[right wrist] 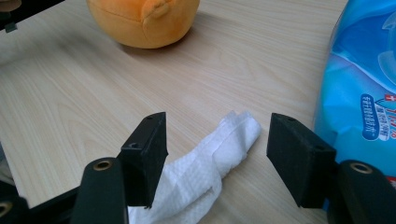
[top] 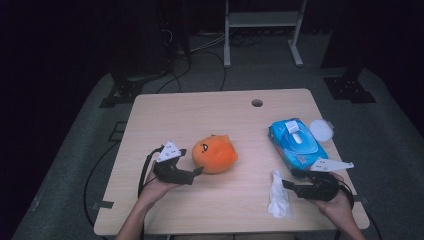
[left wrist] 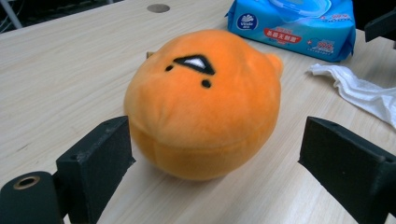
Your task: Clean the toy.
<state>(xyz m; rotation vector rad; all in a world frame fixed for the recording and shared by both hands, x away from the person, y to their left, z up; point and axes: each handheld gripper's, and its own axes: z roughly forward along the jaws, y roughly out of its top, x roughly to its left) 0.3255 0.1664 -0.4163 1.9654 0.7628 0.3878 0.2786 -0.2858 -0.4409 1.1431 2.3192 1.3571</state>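
The left tongs (top: pixel 199 171) stood apart, framing the orange plush (top: pixel 215 153) untouched; closing on it seemed next. The right tongs (top: pixel 286 184) gaped over the wipe (top: pixel 278 195).

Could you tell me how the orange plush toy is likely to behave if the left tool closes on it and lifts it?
The orange plush toy looks soft and stuffed, so it would probably squash between the pads rather than resist. Its rounded shape suggests it may roll or wobble if pushed. It seems light for its size, and the fuzzy fabric should hardly slip.
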